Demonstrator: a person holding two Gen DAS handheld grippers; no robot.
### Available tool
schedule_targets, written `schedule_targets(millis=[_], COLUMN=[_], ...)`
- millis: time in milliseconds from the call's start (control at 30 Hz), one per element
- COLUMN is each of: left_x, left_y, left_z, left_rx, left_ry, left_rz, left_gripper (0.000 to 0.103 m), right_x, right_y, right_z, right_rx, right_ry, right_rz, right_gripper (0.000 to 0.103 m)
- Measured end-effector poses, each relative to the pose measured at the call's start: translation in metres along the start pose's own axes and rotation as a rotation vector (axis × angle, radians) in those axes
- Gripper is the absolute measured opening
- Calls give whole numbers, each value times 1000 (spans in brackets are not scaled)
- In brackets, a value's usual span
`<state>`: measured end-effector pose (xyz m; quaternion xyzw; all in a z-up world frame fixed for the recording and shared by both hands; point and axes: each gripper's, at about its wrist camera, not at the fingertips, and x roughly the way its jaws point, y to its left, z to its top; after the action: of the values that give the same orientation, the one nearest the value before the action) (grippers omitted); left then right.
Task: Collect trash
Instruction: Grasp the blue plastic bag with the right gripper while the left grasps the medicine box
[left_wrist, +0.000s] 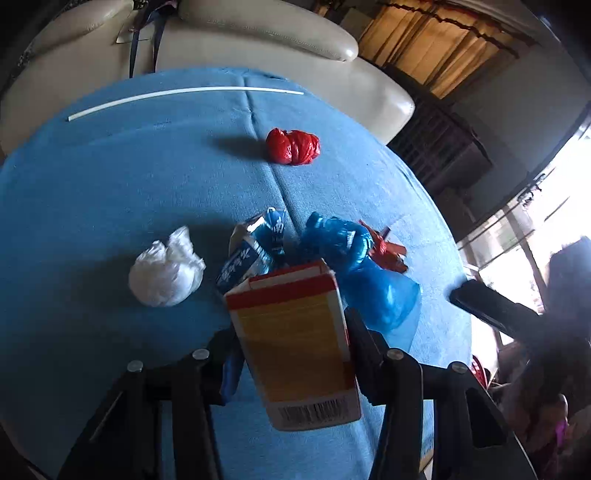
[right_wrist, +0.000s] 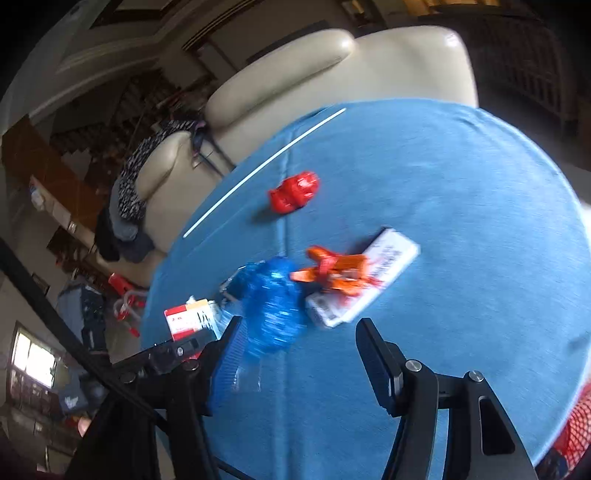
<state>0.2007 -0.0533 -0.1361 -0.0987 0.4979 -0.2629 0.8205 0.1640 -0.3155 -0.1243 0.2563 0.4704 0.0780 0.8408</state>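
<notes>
We are mid-collection: our left claw clenches the yellow-and-red cardboard carton over the blue-clothed tabletop; our right claw hangs released. Next, carry it to the heap.

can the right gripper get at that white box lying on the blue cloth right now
Probably yes. The right gripper has open, empty jaws, and the white box lies just ahead of them. Orange wrapper scraps lie over its near end, so the far end looks easier.
</notes>
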Motion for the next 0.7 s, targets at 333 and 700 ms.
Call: schedule_targets(millis=[333, 700], left_x=[-35, -60], left_y=[25, 22], left_z=[-9, -14], left_rx=[-4, 33], left_ry=[-23, -92], left_rz=[-127, -76], left_gripper=[52, 51], right_x=[95, 60], right_y=[42, 51], right_z=[20, -6], right_rx=[-119, -201], right_ry=[106, 11], right_rz=[-62, -113], right_gripper=[65, 46])
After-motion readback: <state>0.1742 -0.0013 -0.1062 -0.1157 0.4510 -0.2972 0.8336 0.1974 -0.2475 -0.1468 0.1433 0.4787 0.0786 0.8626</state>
